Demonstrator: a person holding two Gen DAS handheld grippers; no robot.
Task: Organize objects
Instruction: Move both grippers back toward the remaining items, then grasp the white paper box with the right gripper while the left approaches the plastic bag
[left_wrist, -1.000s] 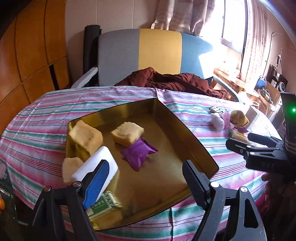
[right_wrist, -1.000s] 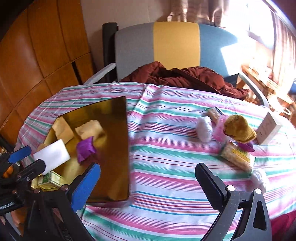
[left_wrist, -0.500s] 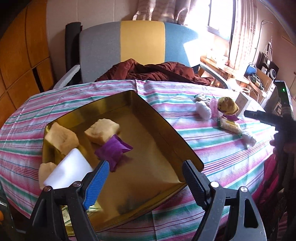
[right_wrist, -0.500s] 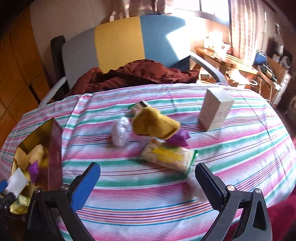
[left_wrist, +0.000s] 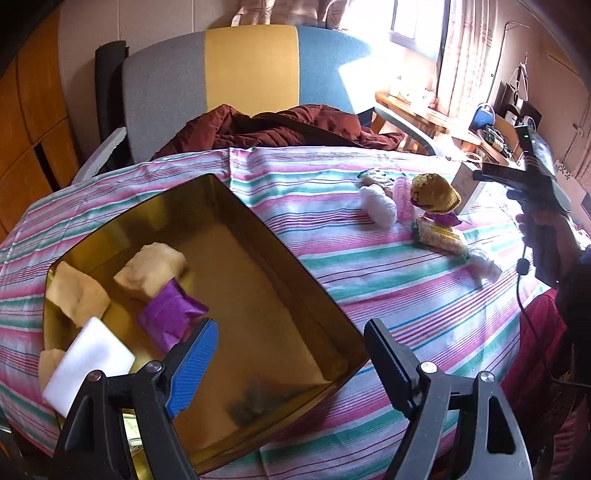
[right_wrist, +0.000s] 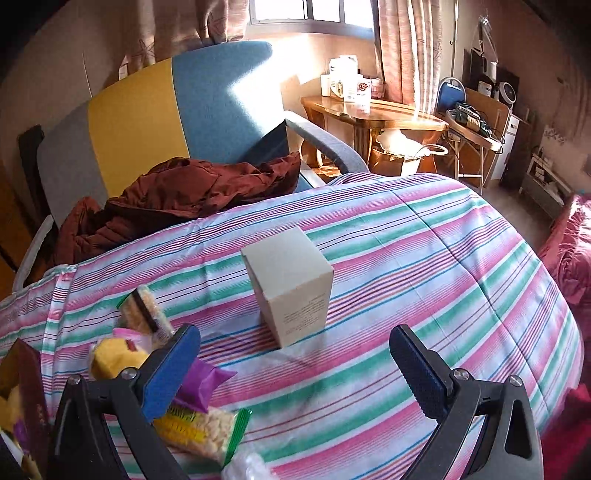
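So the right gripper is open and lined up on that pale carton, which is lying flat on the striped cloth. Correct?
Not quite. The right gripper is open and lined up on the pale carton, but the carton stands upright on the striped cloth, not flat. The right wrist view shows it.

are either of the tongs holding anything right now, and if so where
Nothing is held. The left tongs stand open above the gold tin, and the right tongs stand open in front of the white box, touching neither.

Upright white carton (right_wrist: 291, 286) beyond the open, empty hand-held gripper (right_wrist: 295, 363)
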